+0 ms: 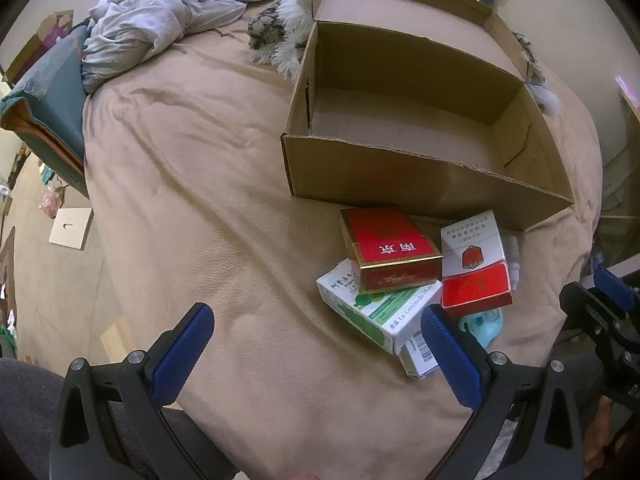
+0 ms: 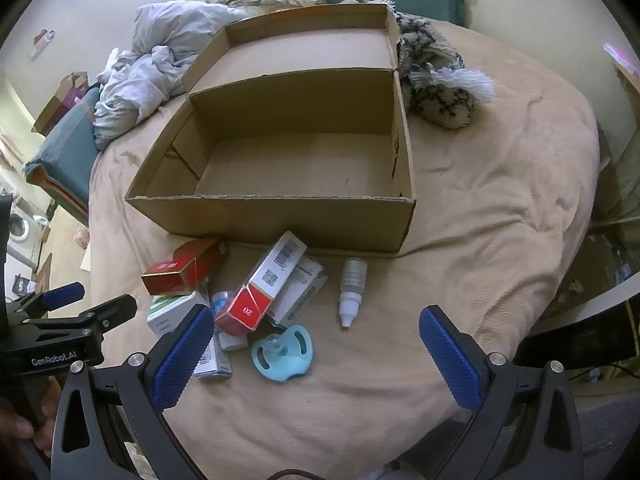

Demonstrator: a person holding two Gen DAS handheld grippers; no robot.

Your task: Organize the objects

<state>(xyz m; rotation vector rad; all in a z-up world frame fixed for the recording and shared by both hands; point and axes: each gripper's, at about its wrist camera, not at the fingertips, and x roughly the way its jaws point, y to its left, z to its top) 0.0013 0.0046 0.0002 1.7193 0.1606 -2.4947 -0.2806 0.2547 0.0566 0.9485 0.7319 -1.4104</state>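
Left wrist view: left gripper [image 1: 316, 332] hangs low over the tan bedspread [image 1: 192, 184], jaws spread wide, nothing between them. Small heap of packets just ahead and to its right, lying in front of the open cardboard box [image 1: 404, 148], whose floor is bare. Red carton [image 1: 390, 250] sits on top of a green-and-white medicine box [image 1: 378, 312]; a red-and-white pack [image 1: 476, 264] leans beside them. Something pale blue peeks out beneath that pack, partly hidden by the right-hand finger. Right wrist view: right gripper [image 2: 316, 334] also wide open and empty, poised over the near edge of the heap. From here the blue thing reads as a pacifier [image 2: 282, 354], lying flat and nearest the jaws. A small white dropper bottle [image 2: 352, 290] lies on its side, apart from the heap, near the box's front wall. Under the red-and-white pack there look to be more small white boxes; count uncertain, overlap too heavy. Handling judgement: cartons are light, stiff enough across the narrow faces but will crush under a hard squeeze, so take them by the long sides. Bottle is smooth and round, likely to roll or slip; grip across its body. Pacifier is soft and rubbery; pinch the shield rim.
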